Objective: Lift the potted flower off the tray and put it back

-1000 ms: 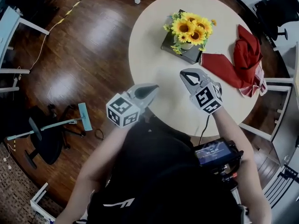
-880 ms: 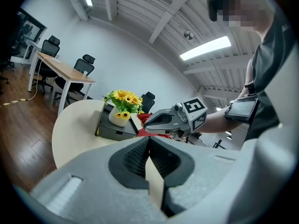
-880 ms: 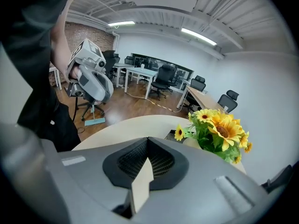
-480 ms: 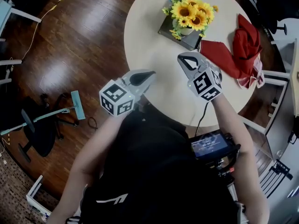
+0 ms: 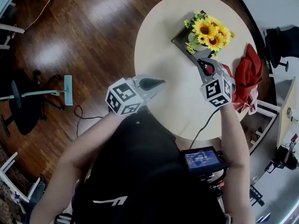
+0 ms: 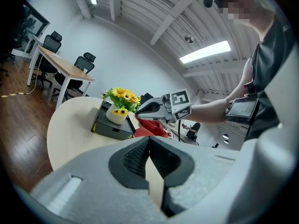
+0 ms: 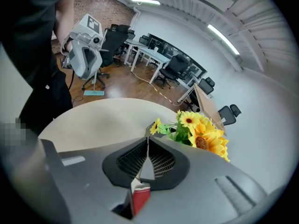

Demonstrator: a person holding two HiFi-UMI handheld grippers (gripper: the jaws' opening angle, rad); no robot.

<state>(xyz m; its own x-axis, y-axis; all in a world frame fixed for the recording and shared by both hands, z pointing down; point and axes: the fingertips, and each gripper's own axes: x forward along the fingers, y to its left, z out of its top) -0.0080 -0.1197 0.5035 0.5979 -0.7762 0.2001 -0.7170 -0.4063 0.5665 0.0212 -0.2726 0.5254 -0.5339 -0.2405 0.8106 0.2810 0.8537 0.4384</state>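
Floor [image 5: 70, 36] open left of round table [image 5: 163, 55]. Left gripper [image 5: 160, 83], clenched empty, hovers at near edge. Right gripper [image 5: 202, 62], jaws just parting on nothing, hangs beside potted flower [image 5: 211, 31] on tray [image 5: 180, 40] near far edge; only left gripper view shows its white pot [image 6: 116, 115].

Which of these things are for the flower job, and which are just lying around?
For the job:
- potted flower
- dark tray under it
- right gripper, close to the tray, jaws just starting to open, nothing between them
- left gripper, at the table's edge, shut and empty

Just lying about:
- red cloth on the table
- black chair on the floor
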